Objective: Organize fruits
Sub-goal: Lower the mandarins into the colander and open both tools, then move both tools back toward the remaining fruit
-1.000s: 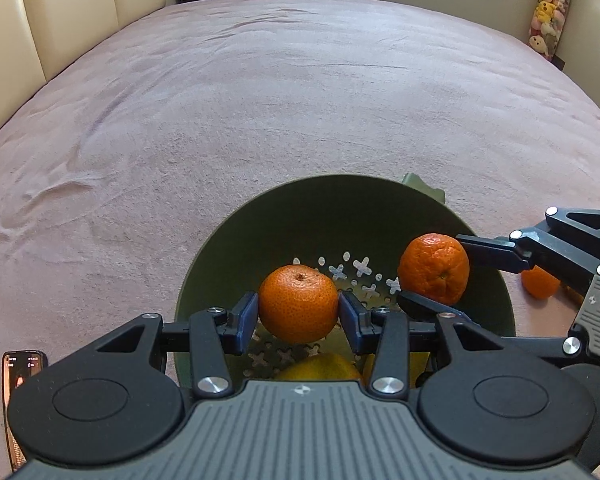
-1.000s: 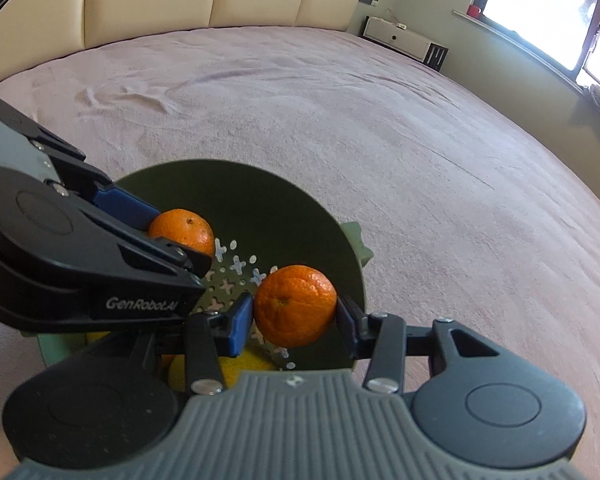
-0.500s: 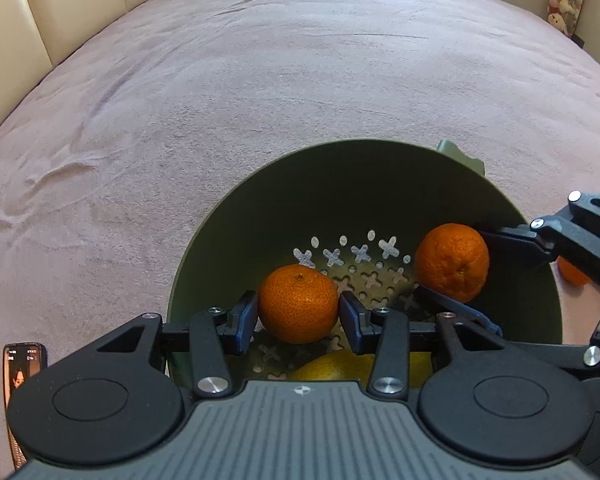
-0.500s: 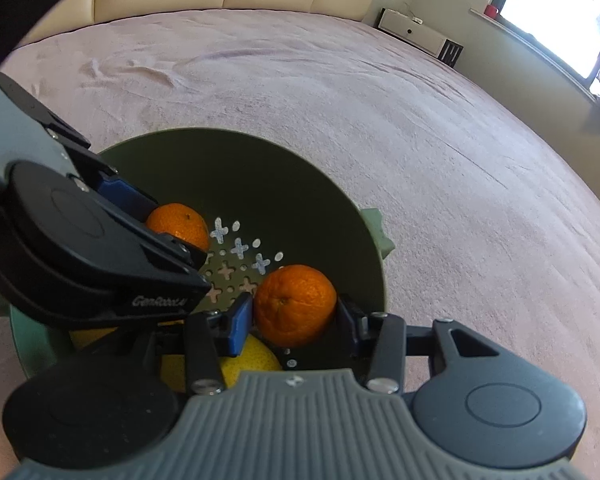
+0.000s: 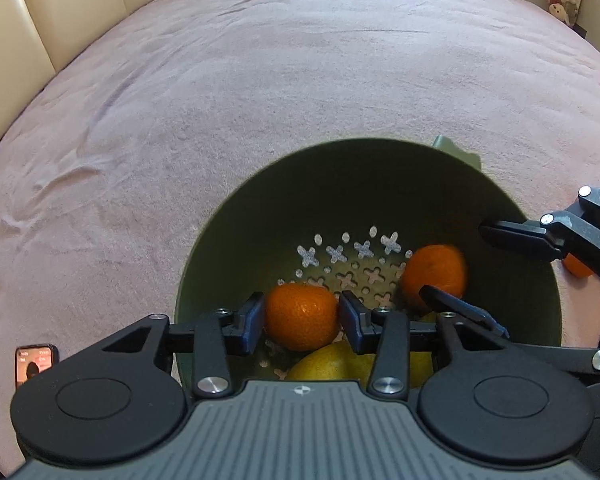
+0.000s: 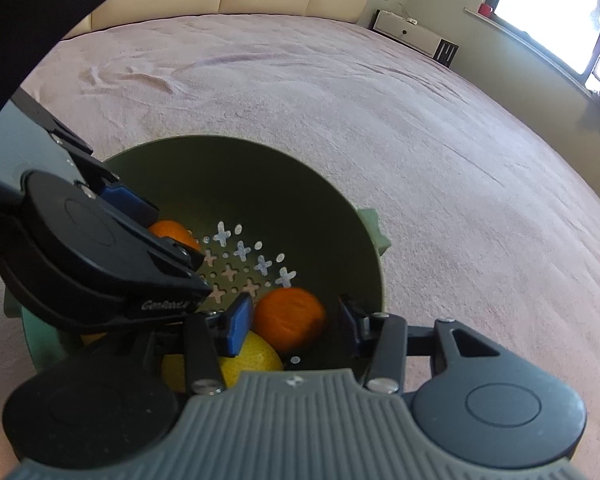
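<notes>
A dark green perforated bowl (image 5: 364, 184) sits on the pink bedspread; it also shows in the right wrist view (image 6: 236, 176). My left gripper (image 5: 301, 322) is shut on a mandarin (image 5: 300, 320) low inside the bowl. My right gripper (image 6: 292, 322) is open inside the bowl; its pads stand apart from a blurred second mandarin (image 6: 288, 318), which also shows in the left wrist view (image 5: 434, 274). A yellow fruit (image 5: 332, 364) lies at the bowl's near side, also in the right wrist view (image 6: 252, 356).
Another orange fruit (image 5: 576, 268) lies on the bedspread right of the bowl, partly hidden by the right gripper. A phone (image 5: 34, 362) lies at the near left. A cream headboard (image 5: 60, 8) runs along the left. Wide bedspread (image 5: 300, 80) stretches beyond the bowl.
Both grippers have gone down into the bowl with their mandarins. The right gripper's jaws have opened and its mandarin has dropped free. The left gripper stays shut on its mandarin.
</notes>
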A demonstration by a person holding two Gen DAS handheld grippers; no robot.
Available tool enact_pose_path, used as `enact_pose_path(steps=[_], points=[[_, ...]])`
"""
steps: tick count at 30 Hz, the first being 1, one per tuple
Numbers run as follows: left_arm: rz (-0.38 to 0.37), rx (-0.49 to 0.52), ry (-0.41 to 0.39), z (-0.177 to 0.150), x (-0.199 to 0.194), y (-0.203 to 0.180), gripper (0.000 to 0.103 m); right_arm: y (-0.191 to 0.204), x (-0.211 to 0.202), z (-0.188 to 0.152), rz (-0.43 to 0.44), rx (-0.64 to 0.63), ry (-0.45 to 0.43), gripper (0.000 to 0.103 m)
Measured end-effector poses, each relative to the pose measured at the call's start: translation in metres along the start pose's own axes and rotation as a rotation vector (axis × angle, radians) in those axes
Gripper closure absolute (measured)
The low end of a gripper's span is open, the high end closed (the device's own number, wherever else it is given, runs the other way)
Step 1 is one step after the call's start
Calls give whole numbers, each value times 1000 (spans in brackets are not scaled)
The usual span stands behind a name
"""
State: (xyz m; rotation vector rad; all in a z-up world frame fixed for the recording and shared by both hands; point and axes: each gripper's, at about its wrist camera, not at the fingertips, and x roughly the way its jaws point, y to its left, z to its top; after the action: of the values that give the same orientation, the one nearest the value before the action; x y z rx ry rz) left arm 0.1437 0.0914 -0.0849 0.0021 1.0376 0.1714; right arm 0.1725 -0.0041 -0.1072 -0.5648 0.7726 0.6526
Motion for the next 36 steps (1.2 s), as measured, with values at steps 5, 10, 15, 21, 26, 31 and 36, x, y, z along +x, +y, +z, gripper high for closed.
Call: enact_pose_path(steps=[5,10,15,21,26,31,36], points=[[7,11,-14,1,-5,-2,53,0,-5,1,-14,2,-7,57],[11,23,-25,3,-14,-5,53,1,-13,1,-28,-7,-12,55],[6,16,-31,4,-22,-5,53,2,-27,0,-36,-13,-27,39],[-5,28,-62,3,-38,-11,52,0,-47,-2,-64,2,-46,31],[-17,29,-84,2,-53,-15,52,-9,-64,-10,-95,47,-27,25],[-74,55,-120,-3,-72,-25,51,-21,-83,-21,-122,105,4,24],[-131,77,-127,-13,-84,-37,50,-31,-102,-37,-147,157,26,23]])
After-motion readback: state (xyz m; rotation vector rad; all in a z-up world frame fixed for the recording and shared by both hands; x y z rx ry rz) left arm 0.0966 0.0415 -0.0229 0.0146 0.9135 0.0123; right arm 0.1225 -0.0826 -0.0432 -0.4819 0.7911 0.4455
